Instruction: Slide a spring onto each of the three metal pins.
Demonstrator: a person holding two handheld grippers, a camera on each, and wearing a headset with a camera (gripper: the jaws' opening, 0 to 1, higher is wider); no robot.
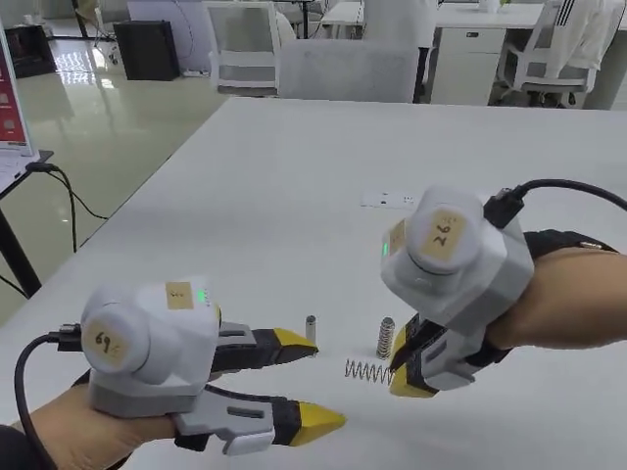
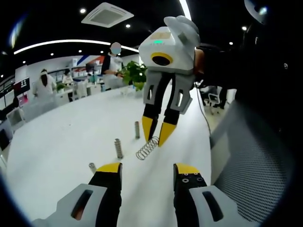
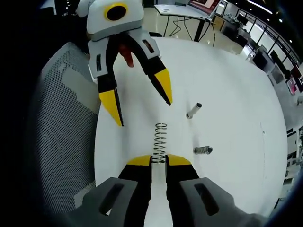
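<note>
Yellow-tipped right gripper (image 3: 158, 160) pinches 1 end of a spring (image 3: 160, 138), left gripper (image 1: 328, 384) gaping wide; so shallow a hold could let it bend and slip.

1. Loose spring (image 1: 366, 370): thin wire coil, lying roughly level. One end is pinched between the yellow tips of the right gripper (image 3: 159, 161); the other end is free.
2. Middle pin (image 1: 385, 338): upright, sleeved by a fitted spring (image 3: 202, 150).
3. Near pin (image 1: 311, 328): short grey metal, upright, bare, beside the middle pin.
4. Far pin (image 2: 136, 129): upright, apparently bare, in line with the other two.
</note>
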